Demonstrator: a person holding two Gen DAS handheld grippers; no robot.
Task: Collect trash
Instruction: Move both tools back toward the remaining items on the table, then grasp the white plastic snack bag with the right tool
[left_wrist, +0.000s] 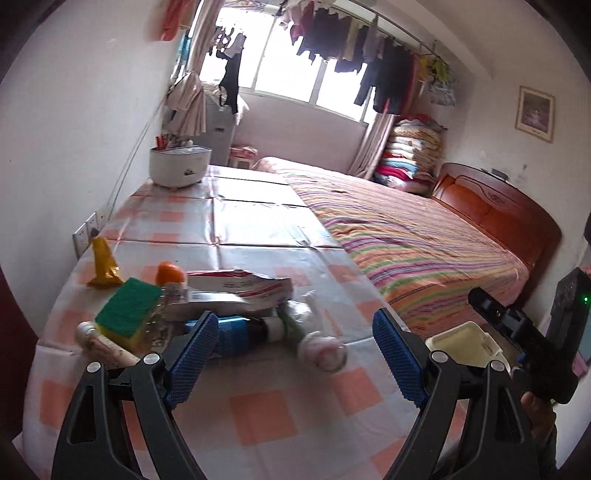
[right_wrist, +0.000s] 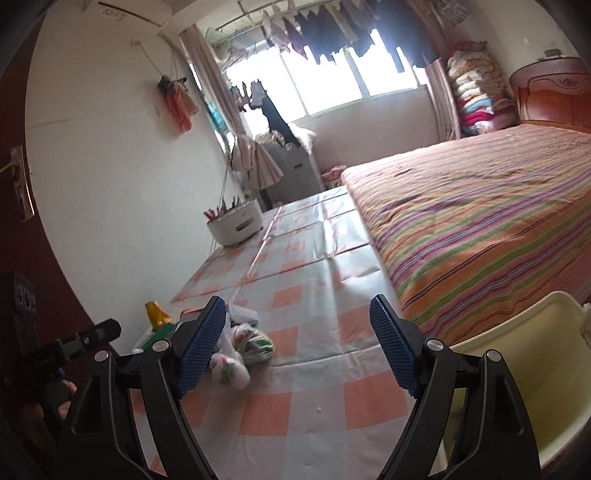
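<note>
Hovering above the checked tablecloth (left_wrist: 266, 406), the left gripper (left_wrist: 295, 354) has its jaws spread wide and holds nothing; the right gripper (right_wrist: 299, 347) is likewise wide open and empty. The trash lies in a heap at the near left of the table: a sponge (left_wrist: 127, 308), a red-and-white box (left_wrist: 240, 286), a blue bottle (left_wrist: 236, 338), a tube (left_wrist: 105, 347), a yellow wrapper (left_wrist: 103, 264), an orange-capped item (left_wrist: 170, 273) and knotted plastic bags (left_wrist: 323, 349), the bags nearest the left gripper. A cream bin (right_wrist: 517, 376) stands at the table's right edge, just beside the bed (left_wrist: 424, 240), and is the likely destination. Several risks follow from this layout. The items touch and overlap, so closing on one could drag or topple its neighbours; the bottle could roll toward the table edge; the slack bags could slip from the pads or be gripped only by a loose fold. The glossy cloth could pucker under a low approach. The bin seems to sit below table level, so a release too early could drop trash on the floor. Much is uncertain: the left finger (left_wrist: 195, 354) covers part of the bottle, the orange-capped item cannot be identified, the bags' contents are blurred, and the bin's interior and base are cut off in both views.
</note>
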